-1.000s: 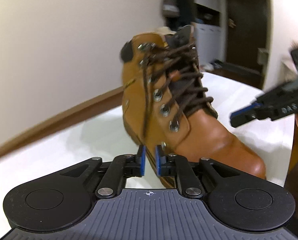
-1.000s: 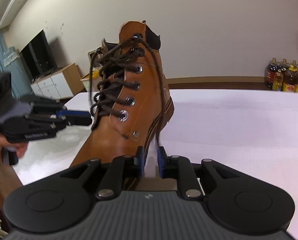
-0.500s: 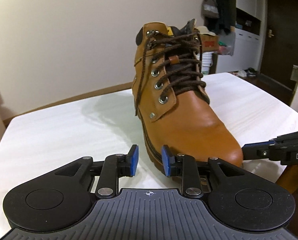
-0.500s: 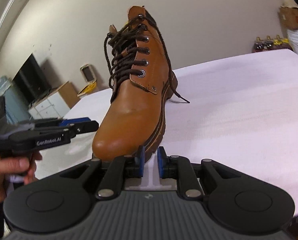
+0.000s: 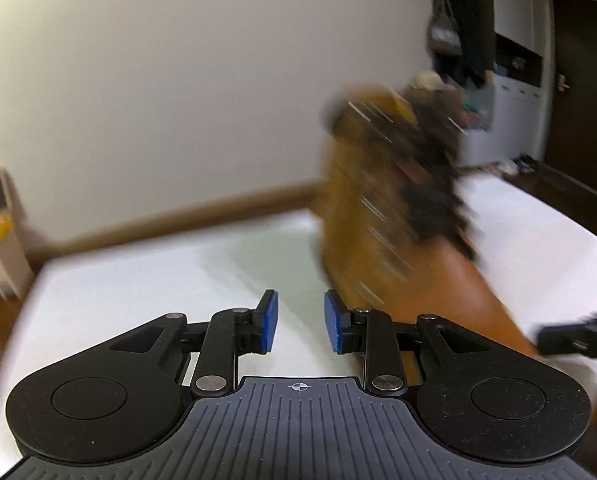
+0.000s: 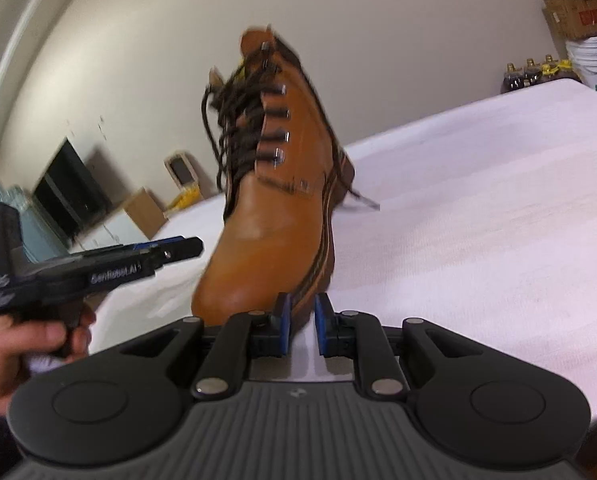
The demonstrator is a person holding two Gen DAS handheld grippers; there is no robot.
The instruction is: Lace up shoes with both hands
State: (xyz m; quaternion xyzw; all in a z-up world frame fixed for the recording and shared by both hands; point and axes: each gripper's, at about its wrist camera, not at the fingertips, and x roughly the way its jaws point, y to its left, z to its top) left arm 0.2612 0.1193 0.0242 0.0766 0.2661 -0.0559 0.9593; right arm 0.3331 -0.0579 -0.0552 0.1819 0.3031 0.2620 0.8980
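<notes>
A tan leather boot (image 6: pixel 274 208) with dark brown laces (image 6: pixel 238 120) stands on the white table (image 6: pixel 478 220). One loose lace end (image 6: pixel 364 202) lies on the table by its heel. My right gripper (image 6: pixel 303 320) sits low just in front of the boot's sole, its blue pads a narrow gap apart with nothing between them. My left gripper (image 5: pixel 300 322) is open and empty, with the blurred boot (image 5: pixel 398 232) ahead and to its right. The right wrist view shows the left gripper (image 6: pixel 178 246) beside the toe, apart from it. The right gripper's tip (image 5: pixel 570 336) shows at the left view's right edge.
A person's hand (image 6: pixel 18 344) holds the left gripper's handle at the table's near left corner. Off the table are a dark screen on a cabinet (image 6: pixel 70 196), bottles (image 6: pixel 534 74) and a white bucket (image 6: pixel 588 60) at the far right, and a door (image 5: pixel 582 92).
Both lace ends, which ran down to my fingers a second ago, now hang free. The left jaws have widened and that view has swung, putting the boot to its right. The right gripper sank towards the toe.
</notes>
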